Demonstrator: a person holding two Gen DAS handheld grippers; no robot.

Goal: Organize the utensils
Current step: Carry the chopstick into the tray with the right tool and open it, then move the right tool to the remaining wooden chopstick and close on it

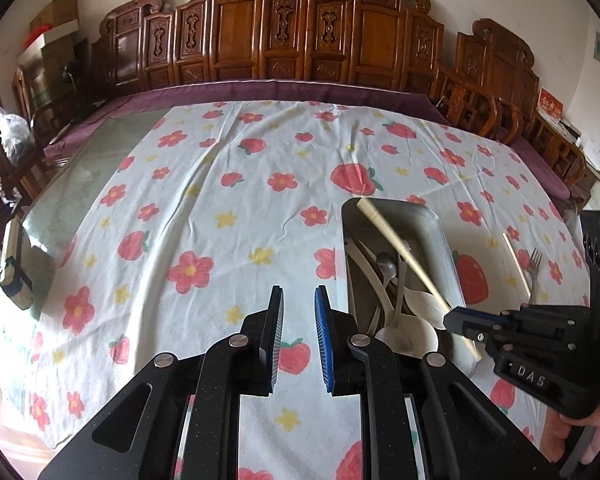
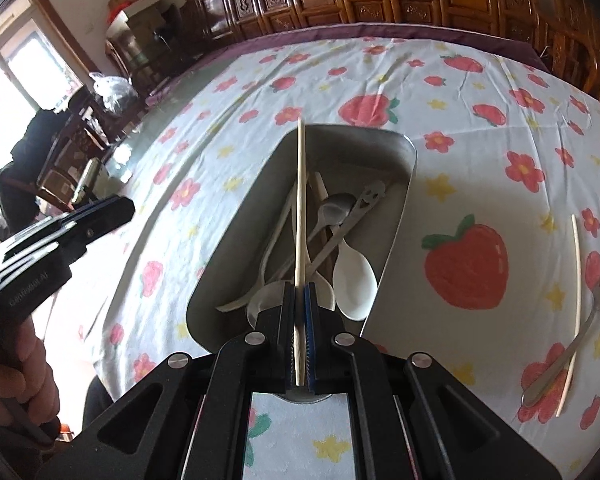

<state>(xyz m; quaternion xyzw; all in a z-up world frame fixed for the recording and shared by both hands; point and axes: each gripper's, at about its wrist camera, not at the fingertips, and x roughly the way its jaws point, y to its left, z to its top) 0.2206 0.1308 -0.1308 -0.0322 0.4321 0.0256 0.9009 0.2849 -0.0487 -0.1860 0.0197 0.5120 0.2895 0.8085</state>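
Carved wooden chairs (image 1: 284, 36) are lining the white wall (image 1: 560, 20) across the top of the frame. Cardboard boxes (image 1: 56, 20) are stacking at upper left. Daylight is entering through a window (image 2: 16, 76) at the left edge.

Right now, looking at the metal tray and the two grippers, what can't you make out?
- Utensil pile in the tray: how many pieces, right wrist view; they overlap, and the right gripper covers the near end.
- Held chopstick: its lower end, left wrist view; blurred.
- Fork handle tip, left wrist view; the right gripper's body hides it.
- Left gripper: open, nothing between its fingers.
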